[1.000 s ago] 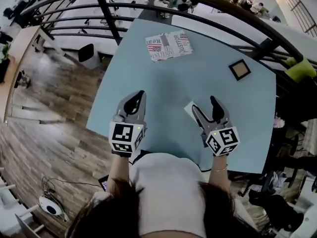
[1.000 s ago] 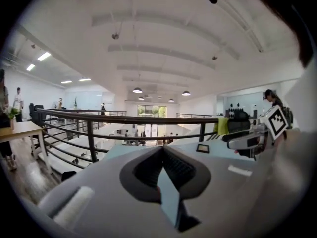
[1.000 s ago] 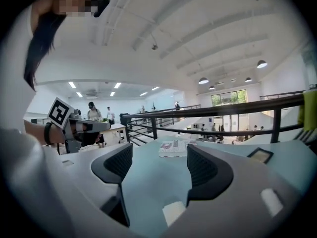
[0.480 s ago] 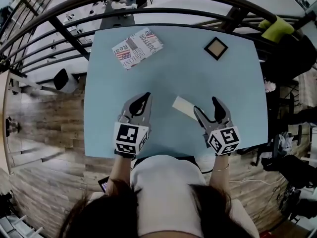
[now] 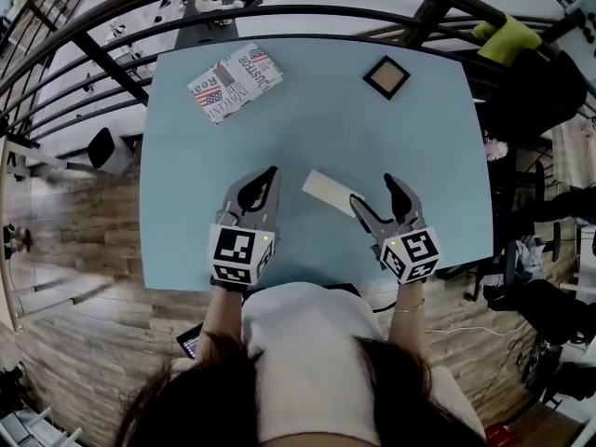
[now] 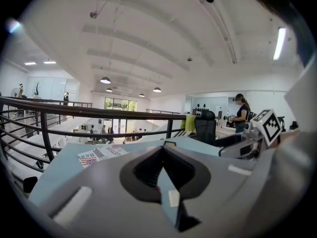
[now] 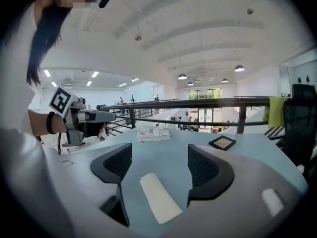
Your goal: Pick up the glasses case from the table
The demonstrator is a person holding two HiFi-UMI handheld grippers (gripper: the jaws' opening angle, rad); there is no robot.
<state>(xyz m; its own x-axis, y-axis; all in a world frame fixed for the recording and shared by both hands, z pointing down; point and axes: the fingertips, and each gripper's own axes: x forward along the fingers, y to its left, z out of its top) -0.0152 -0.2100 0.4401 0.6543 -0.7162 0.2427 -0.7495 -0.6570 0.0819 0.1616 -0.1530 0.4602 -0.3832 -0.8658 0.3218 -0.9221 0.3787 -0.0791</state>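
Pale blue covers the whole table (image 5: 410, 147), which fills the middle of the head view. At its upper left lies a flat pouch printed like a newspaper (image 5: 235, 82). Below it, left of centre, the left gripper (image 5: 266, 173) hovers near the table's lower edge; in its own view the jaws are clenched together with nothing between them.

At the centre lies the glasses case (image 5: 328, 192), a flat cream strip slanting down to the right. Its lower end is just beside the right gripper (image 5: 372, 191), whose jaws are spread wide. In the right gripper view the case sits in the gap between them, nearer the left jaw; whether either jaw touches it is hard to tell. At the upper right rests a small dark-framed square (image 5: 386, 76).
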